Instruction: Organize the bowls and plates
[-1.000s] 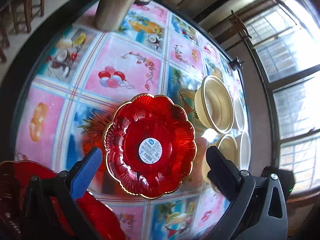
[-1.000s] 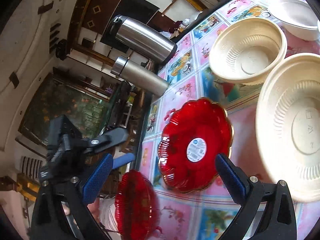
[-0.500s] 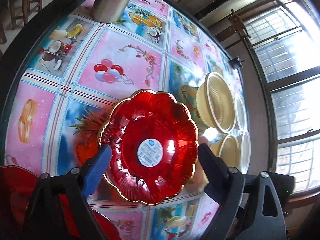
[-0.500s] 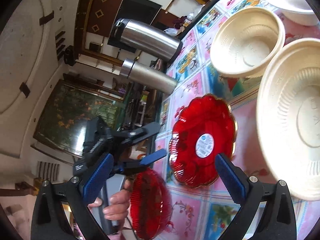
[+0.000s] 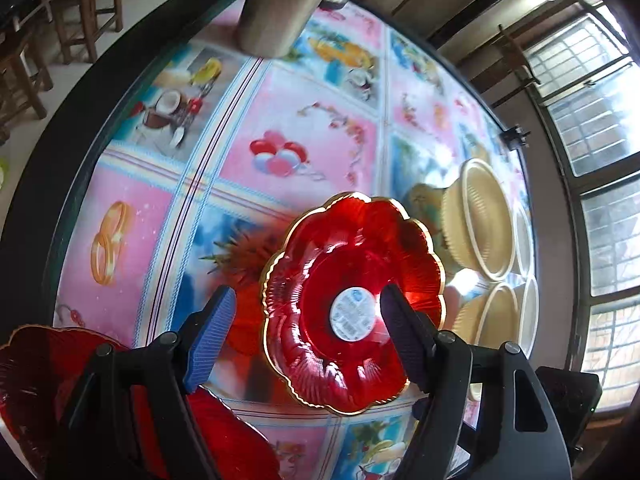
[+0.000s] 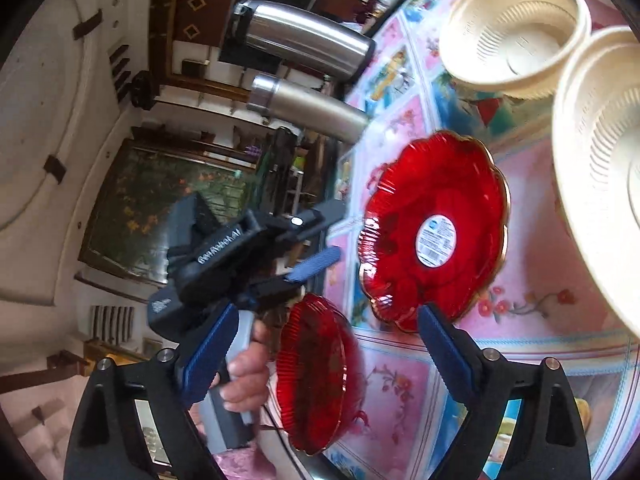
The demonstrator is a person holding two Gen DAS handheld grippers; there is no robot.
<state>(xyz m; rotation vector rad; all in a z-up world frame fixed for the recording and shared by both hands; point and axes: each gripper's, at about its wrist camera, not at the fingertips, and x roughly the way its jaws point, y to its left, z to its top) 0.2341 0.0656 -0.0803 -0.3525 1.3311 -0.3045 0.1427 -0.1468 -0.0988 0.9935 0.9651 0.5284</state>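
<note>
We see a red plate (image 5: pixel 352 304) with a scalloped gold rim and a round white label at its centre, lying flat and face up on the patterned table. A second red plate (image 6: pixel 316 372) of the same ribbed glassy look sits near it at the table's near edge; we cannot tell whether it lies flat. Beyond the first plate stand cream ribbed bowls (image 6: pixel 516 28), open side up, one (image 6: pixel 600 172) just beside the plate, the others close together.
</note>
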